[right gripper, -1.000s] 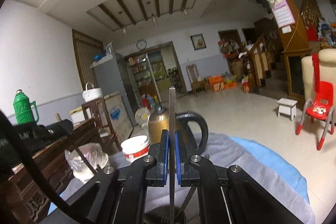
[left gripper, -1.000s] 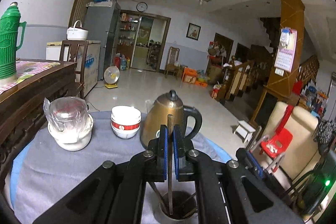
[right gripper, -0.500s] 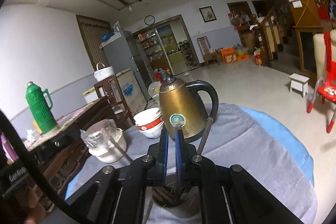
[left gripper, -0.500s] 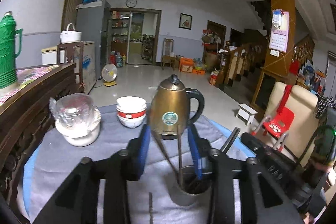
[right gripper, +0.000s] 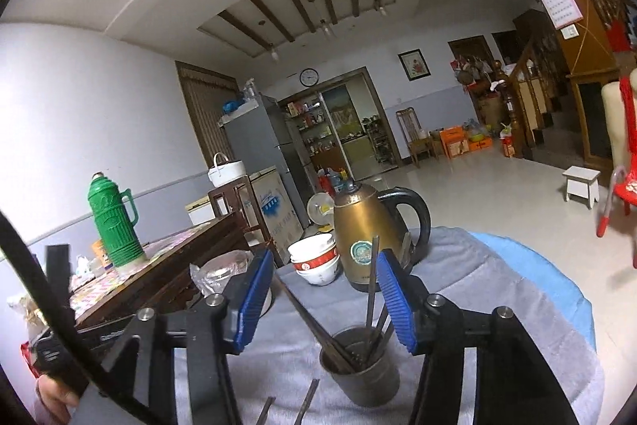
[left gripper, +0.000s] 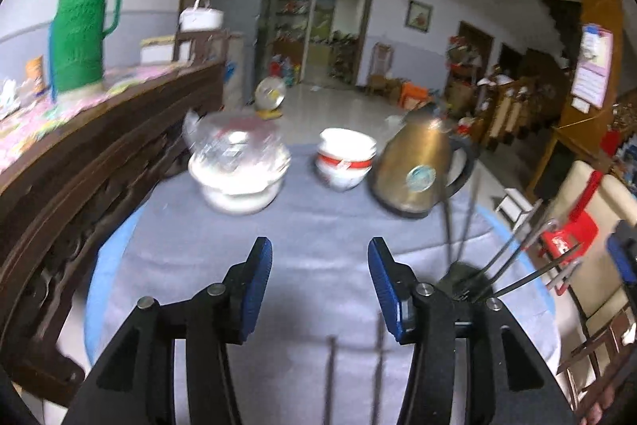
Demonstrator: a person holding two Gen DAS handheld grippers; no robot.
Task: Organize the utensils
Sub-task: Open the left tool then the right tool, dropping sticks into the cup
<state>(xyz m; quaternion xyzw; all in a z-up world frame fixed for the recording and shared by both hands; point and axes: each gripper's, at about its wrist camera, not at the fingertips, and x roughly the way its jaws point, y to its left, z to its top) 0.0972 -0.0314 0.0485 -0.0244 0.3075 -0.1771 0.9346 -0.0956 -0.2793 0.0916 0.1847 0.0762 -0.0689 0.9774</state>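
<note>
Dull grey metal: the utensil cup [right gripper: 360, 369] stands on the grey tablecloth [right gripper: 469, 289] with several chopsticks [right gripper: 372, 285] leaning out of it at different angles. In the right wrist view it sits low and central, just ahead of the right gripper [right gripper: 324, 295] and between the lines of its two blue-padded fingers [right gripper: 394, 299]. That gripper's jaws are spread wide and hold nothing.

Loose chopsticks [right gripper: 308, 403] lie flat on the cloth at the bottom edge of the right view, just on the near side of the cup, long axes running roughly away from the camera. The left wrist view shows two thin dark sticks [left gripper: 329, 377], blurred, below the left gripper [left gripper: 320, 283]; they are probably the same pair. The left gripper is also wide open and empty, and the cup [left gripper: 464, 279] lies off to its right, partly hidden behind its right finger.

Judgement: the loose sticks lie below and slightly behind both sets of jaws, so either gripper must drop and tip down to reach them. Which is nearer cannot be told.

Surroundings: brass-coloured kettle [right gripper: 364, 230] beyond the cup, stacked bowls [right gripper: 316, 259] to its left, a plastic-wrapped bowl [left gripper: 239, 166] further left. The leaning chopsticks could be fouled during a drop-in.
</note>
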